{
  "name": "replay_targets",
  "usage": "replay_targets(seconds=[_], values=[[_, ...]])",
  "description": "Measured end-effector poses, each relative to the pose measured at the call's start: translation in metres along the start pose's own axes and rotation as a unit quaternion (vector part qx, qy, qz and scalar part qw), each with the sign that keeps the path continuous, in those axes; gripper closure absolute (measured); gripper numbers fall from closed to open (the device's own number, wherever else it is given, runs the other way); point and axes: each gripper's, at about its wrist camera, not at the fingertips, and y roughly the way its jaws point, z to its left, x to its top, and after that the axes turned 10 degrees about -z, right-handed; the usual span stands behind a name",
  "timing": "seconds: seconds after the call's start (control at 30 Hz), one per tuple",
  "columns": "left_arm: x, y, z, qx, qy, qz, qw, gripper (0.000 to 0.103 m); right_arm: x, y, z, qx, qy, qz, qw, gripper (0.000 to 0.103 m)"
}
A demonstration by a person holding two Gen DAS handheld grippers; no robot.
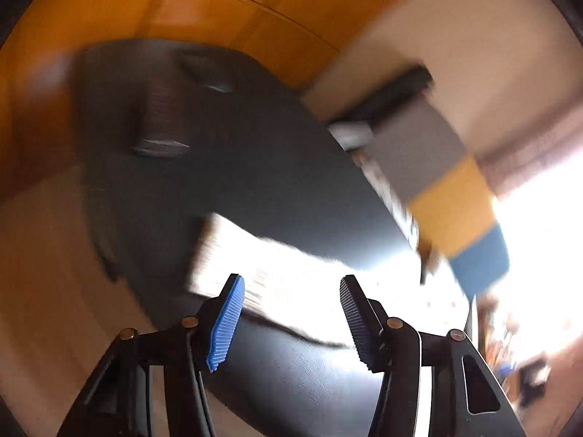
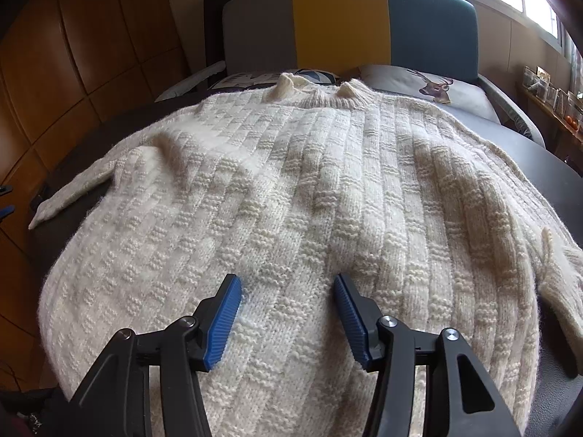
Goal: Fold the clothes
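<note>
A cream knitted sweater [image 2: 291, 196] lies spread flat on a dark table [image 2: 561, 174], collar at the far side, one sleeve stretched out to the left [image 2: 69, 193] and the other folded at the right edge [image 2: 561, 291]. My right gripper [image 2: 288, 284] hovers open just above the sweater's lower middle, nothing between its fingers. The left wrist view is heavily blurred. There my left gripper [image 1: 291, 284] stands open over the dark table [image 1: 237, 167], with a bright white stretch of the sweater [image 1: 291, 266] just beyond its fingertips.
Behind the table stands a sofa [image 2: 342, 22] with grey, yellow and blue back panels and a deer-print cushion [image 2: 433, 87]. Wooden wall panels [image 2: 73, 54] fill the left. A shelf with small items [image 2: 554, 98] runs under the windows at the right.
</note>
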Motion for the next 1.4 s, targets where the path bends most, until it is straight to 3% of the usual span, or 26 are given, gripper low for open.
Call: replay_targets(seconds=[0.07, 0.2, 0.4, 0.47, 0.57, 0.63, 0.77, 0.83, 0.97, 1.03, 1.23, 1.37, 1.4], values=[[-0.015, 0.032, -0.024, 0.008, 0.044, 0.034, 0.9984, 0.047, 0.000, 0.002, 0.002, -0.002, 0.002, 0.000, 1.000, 0.048], [-0.038, 0.088, -0.035, 0.057, 0.047, 0.090, 0.9933, 0.050, 0.000, 0.002, 0.001, 0.000, 0.002, 0.000, 1.000, 0.048], [-0.023, 0.095, -0.040, 0.079, 0.018, 0.078, 0.9936, 0.053, 0.002, 0.003, 0.000, 0.006, 0.002, 0.004, 1.000, 0.046], [-0.019, 0.087, -0.067, 0.051, 0.025, 0.062, 0.9965, 0.053, 0.004, 0.004, 0.000, 0.009, 0.002, 0.010, 1.000, 0.044], [-0.026, 0.088, -0.127, -0.024, 0.075, 0.066, 0.9947, 0.050, 0.010, 0.005, -0.001, 0.017, 0.011, 0.028, 0.999, 0.044], [-0.048, 0.094, -0.178, -0.069, 0.135, 0.086, 0.9847, 0.050, 0.018, 0.002, -0.006, 0.030, 0.025, 0.028, 0.999, 0.044], [-0.088, 0.120, -0.281, -0.158, 0.226, 0.133, 0.9519, 0.050, 0.033, -0.005, -0.015, 0.030, 0.026, 0.004, 0.999, 0.044], [-0.099, 0.132, -0.328, -0.206, 0.245, 0.164, 0.9331, 0.050, 0.041, -0.001, -0.021, 0.024, 0.018, 0.002, 1.000, 0.044], [-0.126, 0.150, -0.428, -0.312, 0.233, 0.230, 0.8919, 0.050, 0.056, 0.015, -0.040, 0.016, 0.013, -0.002, 1.000, 0.044], [-0.132, 0.161, -0.472, -0.334, 0.237, 0.248, 0.8780, 0.049, 0.065, 0.024, -0.050, 0.014, 0.011, -0.009, 1.000, 0.044], [-0.162, 0.262, -0.552, -0.311, 0.249, 0.305, 0.8649, 0.030, 0.084, 0.057, -0.086, 0.029, 0.038, -0.023, 0.999, 0.044], [-0.174, 0.307, -0.570, -0.296, 0.251, 0.342, 0.8561, 0.030, 0.087, 0.077, -0.098, 0.044, 0.054, -0.010, 0.998, 0.044], [-0.177, 0.315, -0.573, -0.286, 0.251, 0.344, 0.8586, 0.031, 0.086, 0.081, -0.100, 0.045, 0.057, -0.005, 0.997, 0.044]])
